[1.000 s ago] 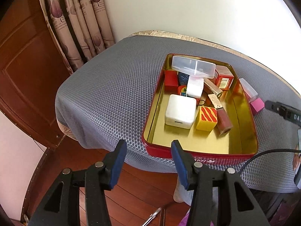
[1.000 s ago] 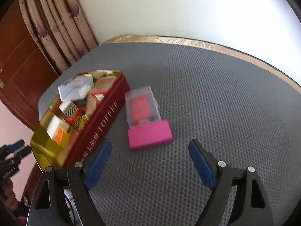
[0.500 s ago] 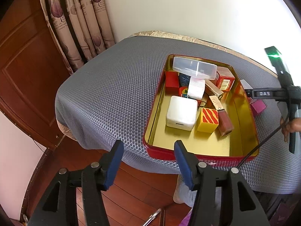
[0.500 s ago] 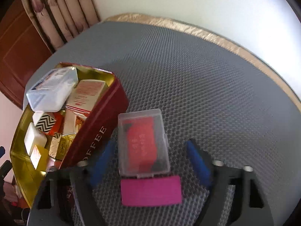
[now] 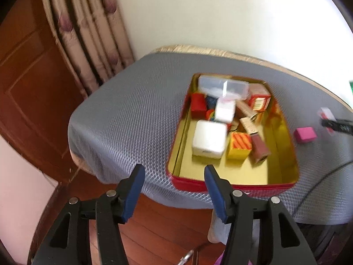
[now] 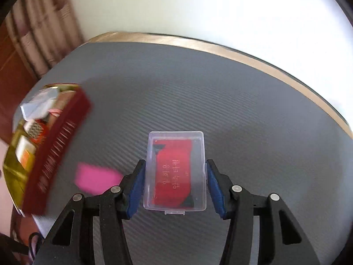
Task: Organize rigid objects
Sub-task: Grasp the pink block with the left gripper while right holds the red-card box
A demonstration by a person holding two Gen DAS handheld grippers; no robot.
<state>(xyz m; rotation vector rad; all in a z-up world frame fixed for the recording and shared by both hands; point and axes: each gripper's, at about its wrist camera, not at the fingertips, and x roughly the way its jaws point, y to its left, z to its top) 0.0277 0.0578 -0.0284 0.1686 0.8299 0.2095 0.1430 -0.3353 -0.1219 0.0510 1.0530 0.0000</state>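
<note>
My right gripper is shut on a clear plastic box with a red card inside, held above the grey table; the box also shows in the left wrist view. A pink block lies on the table to its left, and shows in the left wrist view. A red tin with a gold inside holds several small boxes and blocks; it also shows at the left of the right wrist view. My left gripper is open and empty, off the table's near edge.
The table has a grey mesh cover with a gold rim. A curtain and a wooden door stand to the left. A black cable runs over the table's right side. Wooden floor lies below.
My right gripper has closed on the clear box and lifted it off the pink block, which stays on the table. My left gripper has shifted slightly; the view has moved.
</note>
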